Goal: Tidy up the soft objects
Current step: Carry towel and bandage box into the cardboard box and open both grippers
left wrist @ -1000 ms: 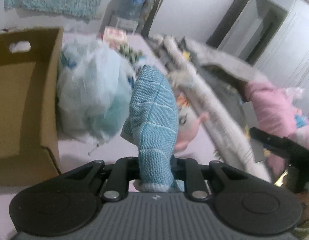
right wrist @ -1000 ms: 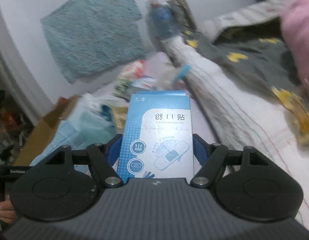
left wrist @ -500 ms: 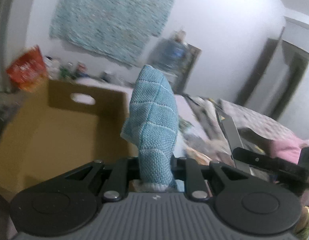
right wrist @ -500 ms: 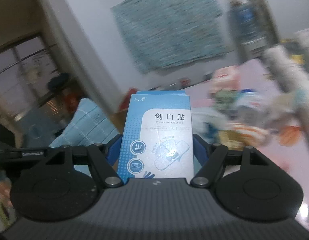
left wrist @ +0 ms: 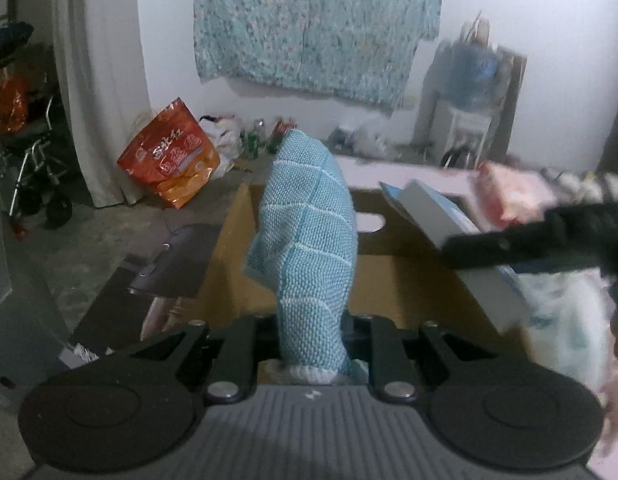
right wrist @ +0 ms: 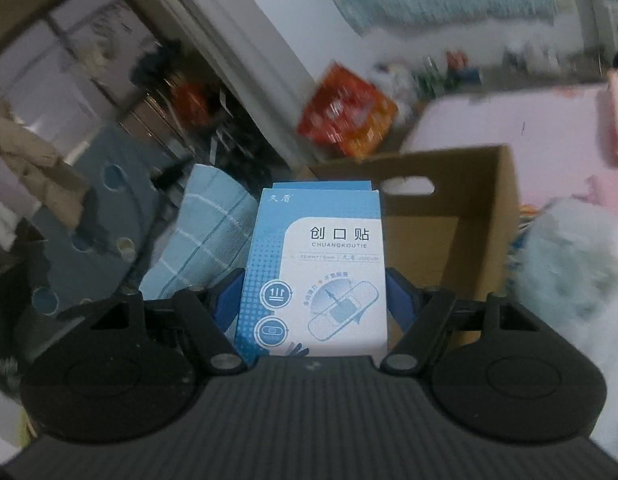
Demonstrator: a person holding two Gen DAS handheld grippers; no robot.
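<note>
My left gripper [left wrist: 311, 340] is shut on a light blue knitted cloth [left wrist: 309, 240] that stands upright over the open cardboard box [left wrist: 409, 236]. My right gripper [right wrist: 313, 304] is shut on a blue and white plaster box [right wrist: 321, 272], held above the same cardboard box [right wrist: 449, 216]. The plaster box [left wrist: 433, 212] and the right gripper's black arm show at the right of the left wrist view. The blue cloth [right wrist: 201, 240] shows left of the plaster box in the right wrist view.
An orange snack bag [left wrist: 173, 160] lies on the floor by the wall. A pale plastic bag [right wrist: 573, 264] sits right of the box on the pink bed [right wrist: 509, 120]. A teal blanket [left wrist: 317, 28] hangs on the wall. A pram [left wrist: 33, 176] stands at far left.
Both grippers have swung left from the bed to above the cardboard box. Each still holds its object. The right gripper has come in close beside the left one.
</note>
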